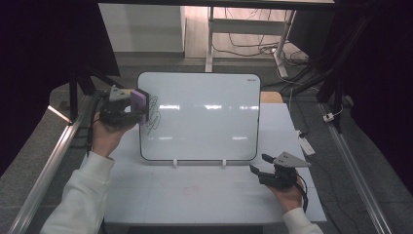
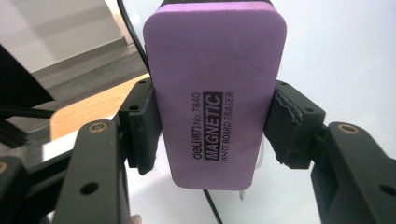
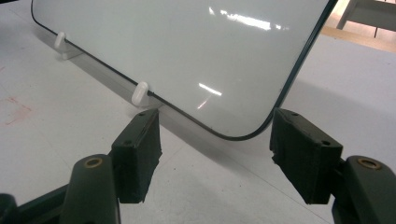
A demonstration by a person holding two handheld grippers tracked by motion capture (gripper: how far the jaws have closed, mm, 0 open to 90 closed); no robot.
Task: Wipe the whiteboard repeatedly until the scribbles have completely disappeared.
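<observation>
A white board [image 1: 204, 117] stands tilted on two white clips on the white table [image 1: 204, 195]. A dark scribble [image 1: 154, 114] marks its left edge. My left gripper [image 1: 134, 105] is shut on a purple magnetic eraser [image 1: 140, 101] [image 2: 212, 93], held at the board's upper left, right by the scribble. Both pads [image 2: 144, 126] press the eraser's sides. My right gripper [image 1: 259, 165] [image 3: 215, 154] rests open on the table below the board's lower right corner [image 3: 243, 133], with nothing between its jaws.
The white clips [image 1: 174, 163] [image 3: 139, 92] hold the board's lower edge. A faint red stain [image 3: 16, 112] marks the table. Metal rails [image 1: 53, 161] run along both sides. Cables [image 1: 258, 46] and desk legs lie on the floor behind.
</observation>
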